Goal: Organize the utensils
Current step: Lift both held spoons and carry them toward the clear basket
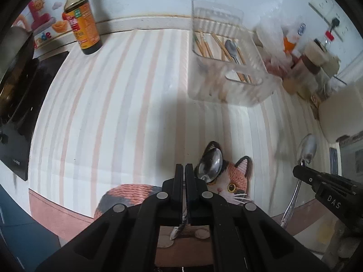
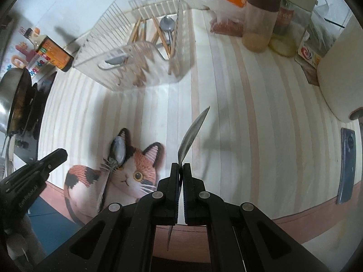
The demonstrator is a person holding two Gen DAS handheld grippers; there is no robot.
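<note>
Each hand-held gripper is clenched on a spoon: the left hand-held gripper (image 1: 184, 168) grasps the left spoon (image 1: 209, 166), the right hand-held gripper (image 2: 180, 167) the right spoon (image 2: 191, 133), both above the striped table (image 1: 118, 104). The clear utensil basket (image 1: 223, 68) sits toward one o'clock.

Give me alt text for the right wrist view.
The right tool is shut on a metal spoon, held above a striped table. Beyond stands a clear utensil basket holding chopsticks; the left tool grips another spoon.
</note>
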